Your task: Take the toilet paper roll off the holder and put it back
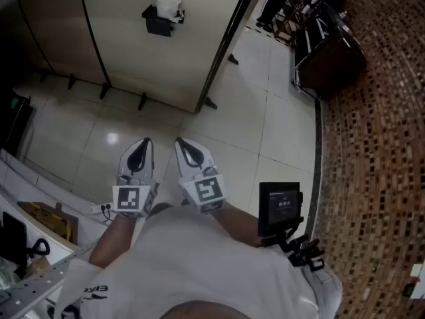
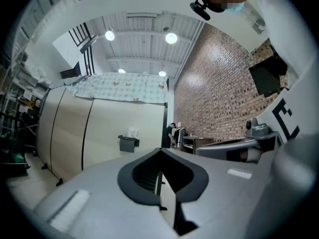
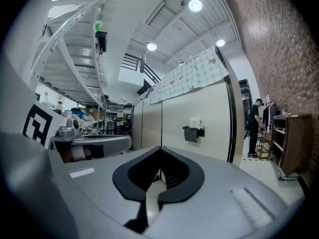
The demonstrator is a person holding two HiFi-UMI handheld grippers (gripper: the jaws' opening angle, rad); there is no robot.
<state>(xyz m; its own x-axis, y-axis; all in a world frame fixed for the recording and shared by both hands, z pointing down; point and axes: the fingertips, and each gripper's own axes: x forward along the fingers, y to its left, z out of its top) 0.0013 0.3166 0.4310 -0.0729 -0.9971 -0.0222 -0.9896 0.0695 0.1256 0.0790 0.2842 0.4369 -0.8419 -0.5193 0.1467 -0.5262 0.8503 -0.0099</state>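
Clearly both tools are idle: the left gripper [image 1: 142,146] and the right gripper [image 1: 186,145] sit side by side low in the middle of the head view. Each has its jaws pressed together with nothing between them, as each gripper's own view confirms. Their shells are smooth grey plastic that tapers to a point, with black ribbed pads inside. The only container in play is the holder [image 1: 159,21], a small black boxy bracket fixed to the beige partition wall [image 1: 119,38] at the top of the frame, well apart from both tools. The toilet paper roll [image 1: 169,4] is in it, a white, soft-looking cylinder that rises above the holder's top edge. It seems to stand on end with its long axis running up the wall, though it is too small to be sure. Glossy pale floor tiles [image 1: 265,131] fill the middle. A rough brown brick wall [image 1: 378,145] takes the right side.
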